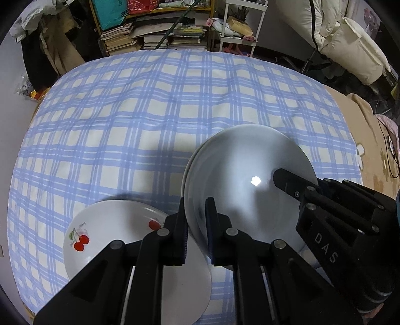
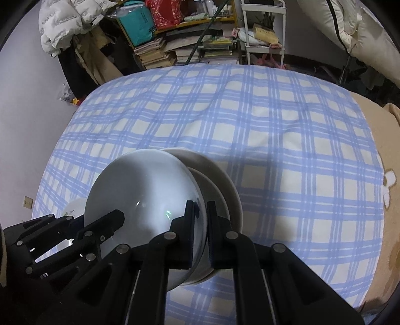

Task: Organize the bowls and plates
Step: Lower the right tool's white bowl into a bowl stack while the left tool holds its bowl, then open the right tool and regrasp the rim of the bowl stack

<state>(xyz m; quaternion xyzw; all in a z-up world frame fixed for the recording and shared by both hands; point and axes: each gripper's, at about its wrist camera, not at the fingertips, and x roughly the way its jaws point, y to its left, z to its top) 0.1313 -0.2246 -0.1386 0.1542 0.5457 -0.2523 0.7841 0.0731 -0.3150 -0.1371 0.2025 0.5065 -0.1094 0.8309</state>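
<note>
**Both tongs clamped on the rim of one white bowl above a checked bed**

Left tongs [image 1: 195, 220], foreground of the left wrist view: two black fingers closed on the near-left rim of a white bowl [image 1: 247, 180], one finger outside the wall, one inside. Bowl held tilted, hollow turned toward the lens, bright glint of light near its centre. Second rim edge just visible behind the bowl's left side; from this view, cannot tell whether it belongs to a separate dish.

Right tongs [image 1: 287, 180], entering from the right edge of the same view, one black finger lying inside the bowl, body marked "DAS".

Cherry plate [image 1: 100, 232], white with red cherry prints, lying flat on the bed, lower left, partly hidden behind the left tongs, just beside the bowl.

Right wrist view: right tongs [image 2: 201, 220] closed on the bowl [image 2: 140, 190] at its near-right rim, left tongs [image 2: 110, 220] gripping from the lower left. Second white bowl [image 2: 220, 172] nested directly behind the first, rims overlapping. Small part of the cherry plate [image 2: 75, 207] showing at the left, behind the bowl.

Blue-and-cream checked sheet [image 1: 150, 105] covering the bed under all dishes. Stacked books [image 1: 120, 37] and a white shelf unit [image 1: 245, 22] beyond the far edge of the bed.
</note>
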